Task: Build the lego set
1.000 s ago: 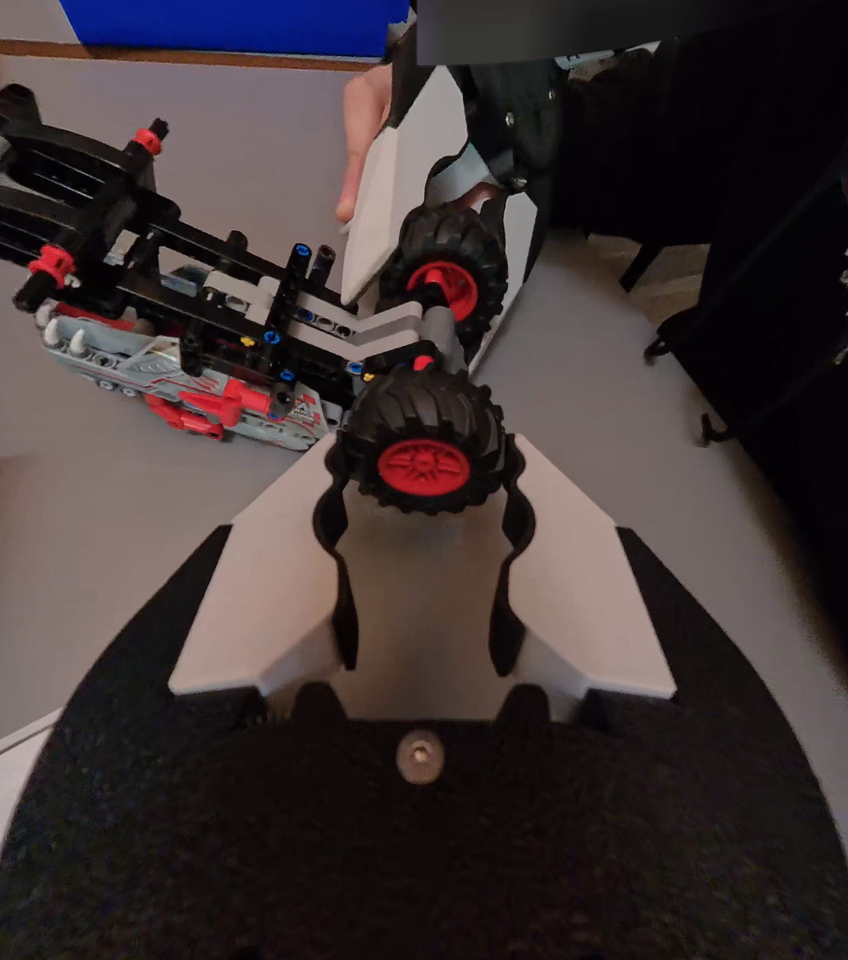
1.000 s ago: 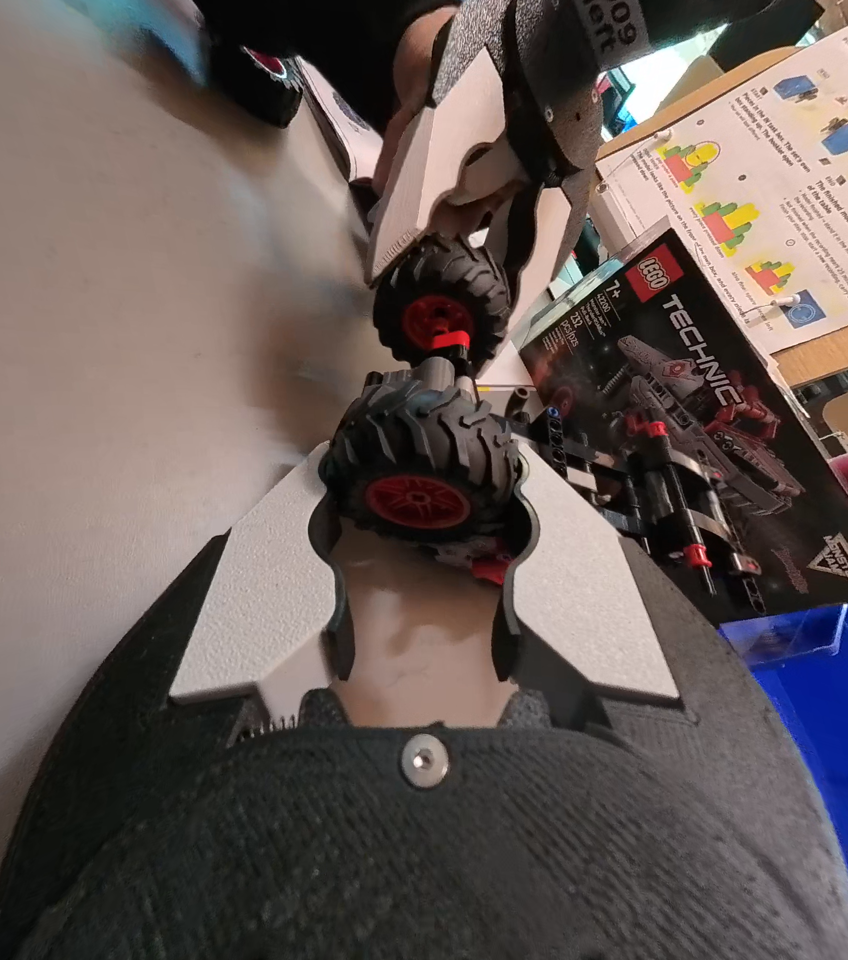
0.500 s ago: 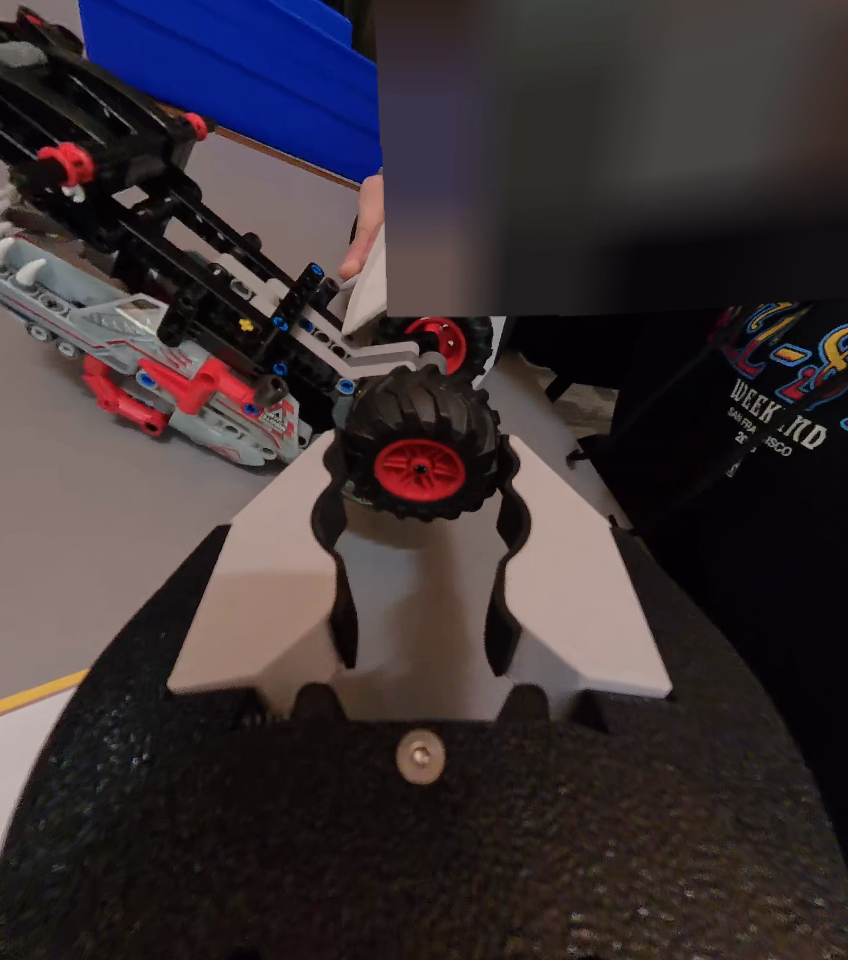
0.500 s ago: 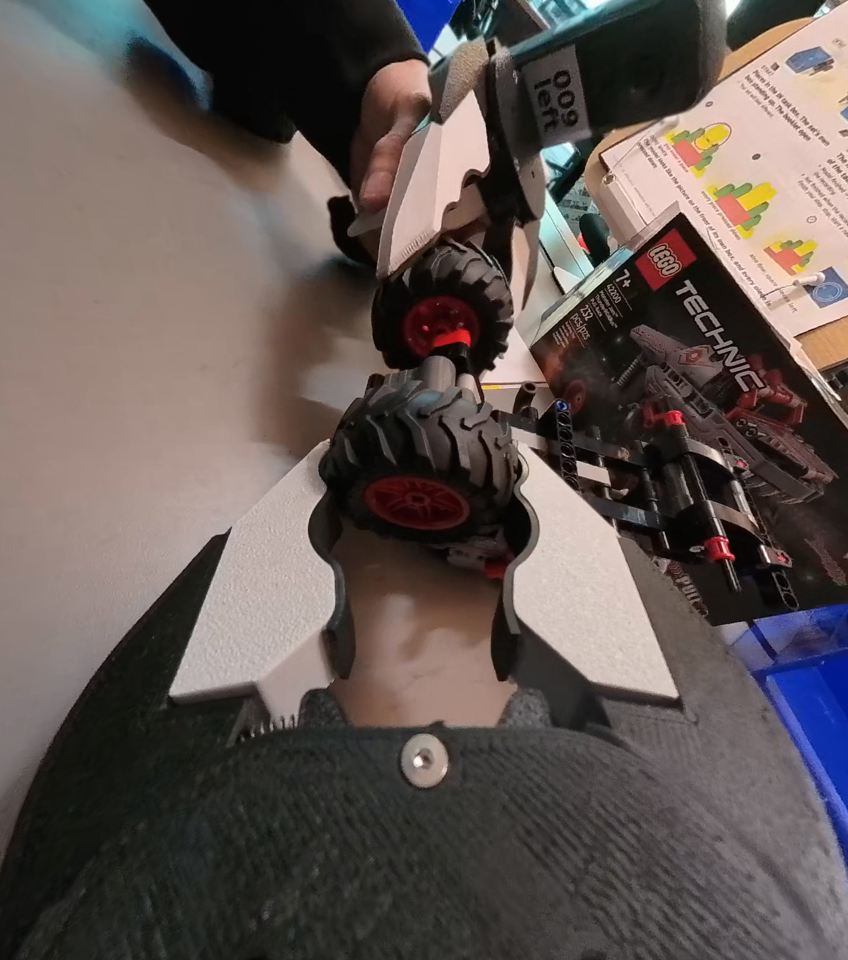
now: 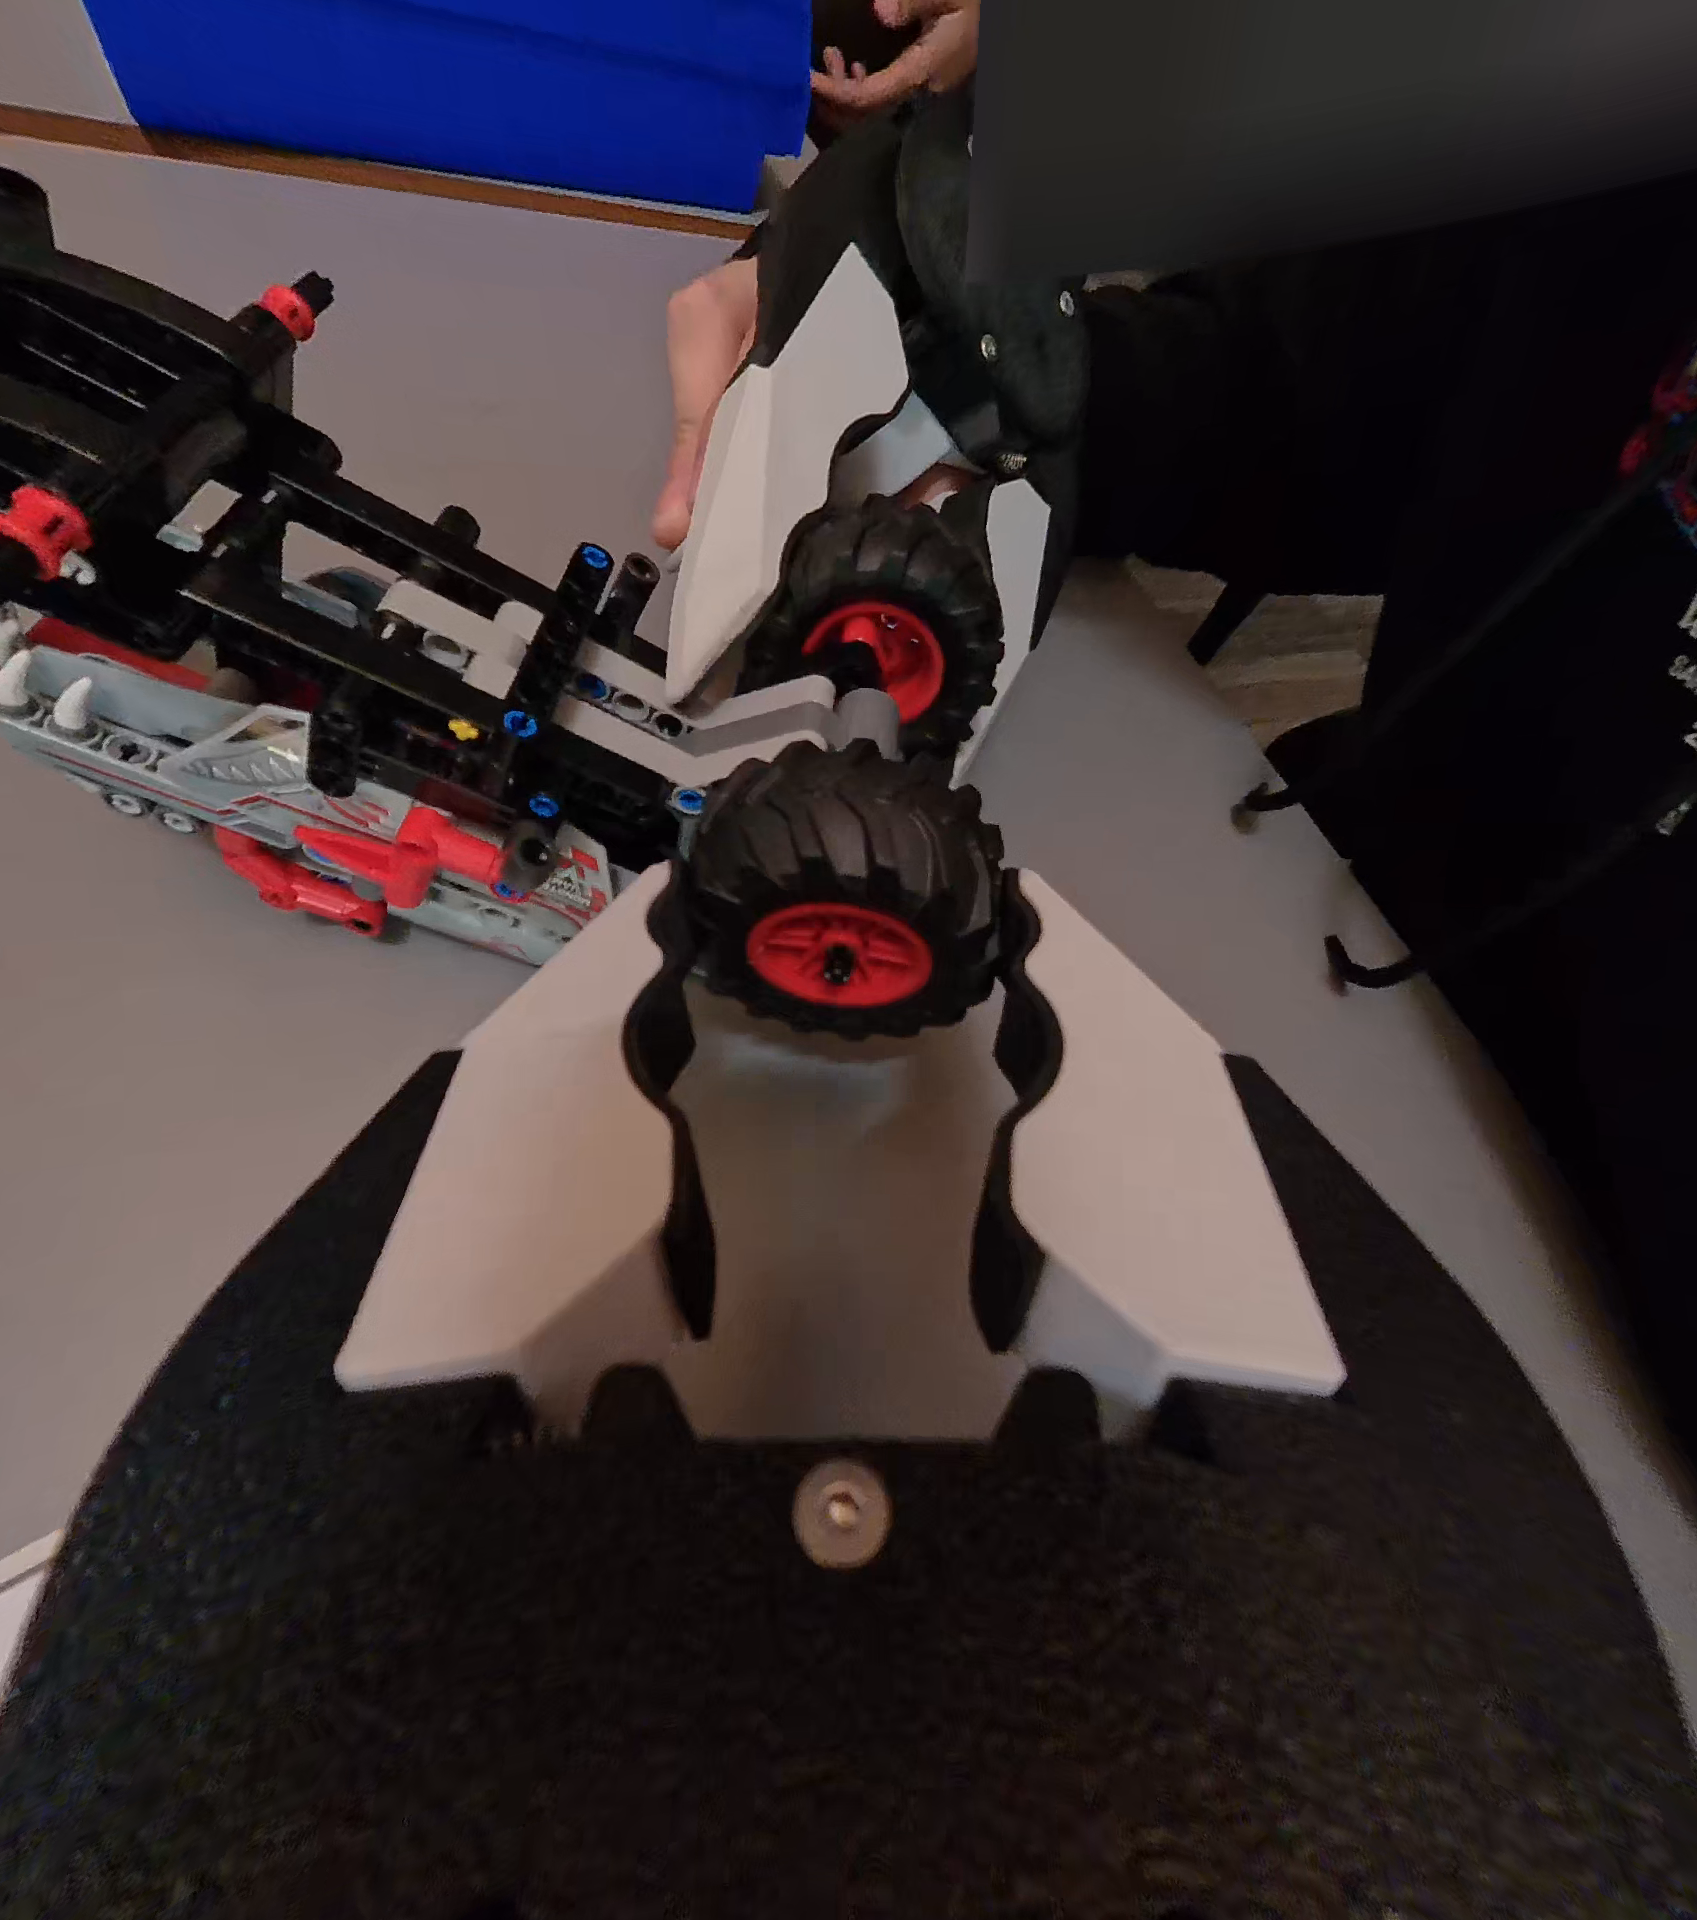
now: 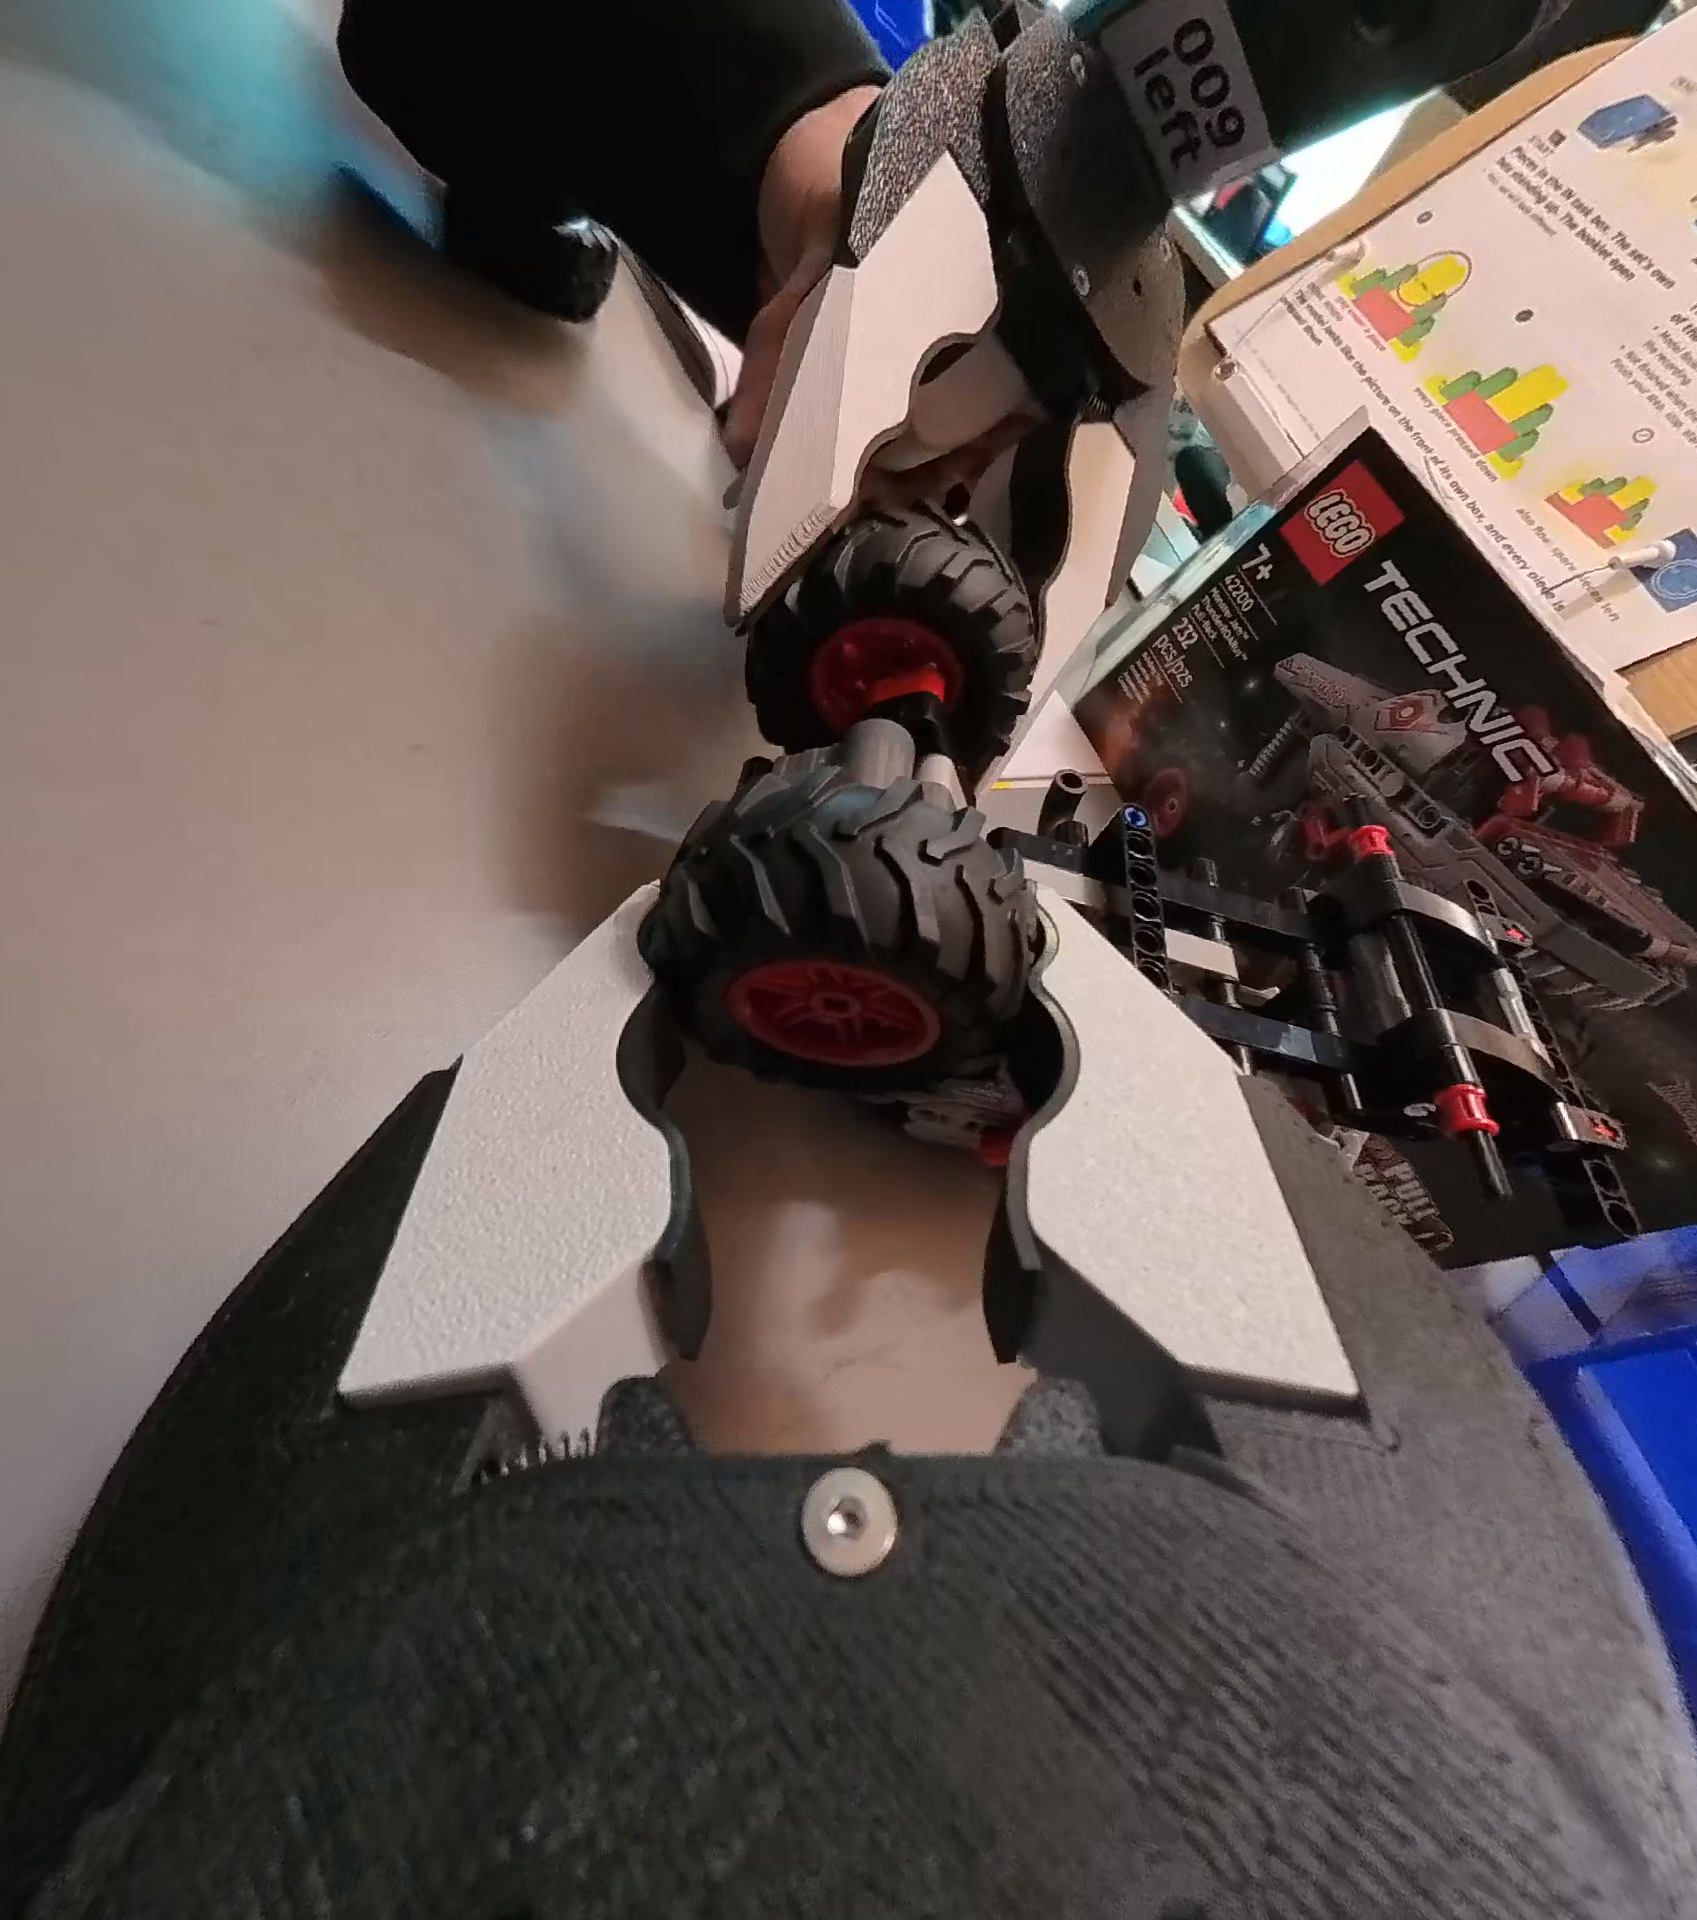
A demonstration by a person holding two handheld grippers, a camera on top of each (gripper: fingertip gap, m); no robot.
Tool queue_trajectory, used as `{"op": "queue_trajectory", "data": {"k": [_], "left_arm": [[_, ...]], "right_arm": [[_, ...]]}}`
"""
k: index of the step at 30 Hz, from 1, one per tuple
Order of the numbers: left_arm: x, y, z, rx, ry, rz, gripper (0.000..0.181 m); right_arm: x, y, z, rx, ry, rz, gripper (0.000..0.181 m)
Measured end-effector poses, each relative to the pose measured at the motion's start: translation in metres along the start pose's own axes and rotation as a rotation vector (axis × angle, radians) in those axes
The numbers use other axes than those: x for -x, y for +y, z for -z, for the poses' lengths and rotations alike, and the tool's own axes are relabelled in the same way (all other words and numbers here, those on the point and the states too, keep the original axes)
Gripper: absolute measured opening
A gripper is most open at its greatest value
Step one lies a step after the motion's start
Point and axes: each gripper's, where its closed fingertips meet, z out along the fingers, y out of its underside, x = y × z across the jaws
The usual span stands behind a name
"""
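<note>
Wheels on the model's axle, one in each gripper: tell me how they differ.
The left-held wheel sits clamped in the left gripper; the right-held wheel sits in the right gripper. A red collar butts the left-held wheel's inner hub; the right-held wheel's inner hub shows only the black axle. Both have black lugged tyres and red spoked hubs, and they share that axle.

Left gripper (image 5: pixel 839 925) clamped on near wheel (image 5: pixel 839 899), right gripper (image 5: pixel 865 613) gripping far wheel (image 5: pixel 880 623) on same axle, black-and-grey model (image 5: pixel 304 665) stretching left over grey table (image 5: pixel 148 1091), blue bin (image 5: pixel 449 94) behind
</note>
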Motion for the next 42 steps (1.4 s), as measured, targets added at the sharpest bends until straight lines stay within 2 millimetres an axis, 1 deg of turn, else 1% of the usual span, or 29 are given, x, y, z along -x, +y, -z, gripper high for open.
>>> {"op": "queue_trajectory", "data": {"k": [1, 6, 9, 11, 14, 16, 18, 21, 24, 29, 33, 35, 37, 39, 42], "left_arm": [[0.001, -0.001, 0.001, -0.003, -0.010, 0.002, 0.057], [0.001, -0.004, 0.000, -0.038, -0.060, 0.039, 0.060], [0.001, -0.004, -0.001, -0.036, -0.116, 0.005, 0.060], [0.000, -0.004, -0.001, -0.032, -0.149, -0.003, 0.060], [-0.002, -0.009, 0.004, -0.057, -0.192, -0.009, 0.061], [-0.004, -0.011, 0.009, -0.075, -0.212, -0.033, 0.059], [-0.004, -0.009, 0.010, -0.063, -0.234, -0.066, 0.054], [-0.003, -0.005, 0.006, -0.034, -0.244, -0.111, 0.055], [-0.002, -0.006, 0.003, -0.061, -0.233, -0.141, 0.056], [-0.002, -0.006, 0.002, -0.067, -0.247, -0.249, 0.056], [0.002, 0.001, -0.001, 0.004, -0.292, -0.382, 0.058], [0.005, 0.001, -0.001, 0.015, -0.321, -0.438, 0.058], [0.006, 0.001, -0.001, 0.019, -0.322, -0.464, 0.058], [0.008, 0.002, 0.001, 0.031, -0.333, -0.500, 0.057], [0.009, 0.002, 0.002, 0.031, -0.320, -0.485, 0.057]], "right_arm": [[0.000, 0.000, 0.000, -0.002, -0.007, -0.005, 0.063], [-0.003, 0.001, 0.006, -0.017, -0.029, -0.042, 0.065], [-0.007, -0.002, 0.014, -0.063, -0.018, -0.128, 0.066], [-0.009, 0.001, 0.018, -0.054, 0.003, -0.159, 0.067], [-0.010, 0.003, 0.023, -0.026, 0.045, -0.185, 0.067], [-0.012, -0.001, 0.027, -0.048, 0.066, -0.233, 0.066], [-0.010, -0.004, 0.027, -0.069, 0.053, -0.270, 0.064], [-0.010, -0.004, 0.027, -0.040, 0.039, -0.288, 0.063], [-0.009, -0.002, 0.028, -0.017, 0.029, -0.313, 0.063], [-0.006, 0.001, 0.034, 0.072, -0.026, -0.229, 0.062], [-0.006, 0.003, 0.032, 0.115, -0.047, -0.147, 0.061], [-0.005, 0.008, 0.030, 0.152, -0.049, -0.125, 0.062], [-0.005, 0.013, 0.027, 0.195, -0.038, -0.075, 0.063], [-0.006, 0.013, 0.025, 0.209, -0.024, -0.042, 0.063], [-0.007, 0.014, 0.023, 0.199, -0.017, -0.066, 0.062]]}}
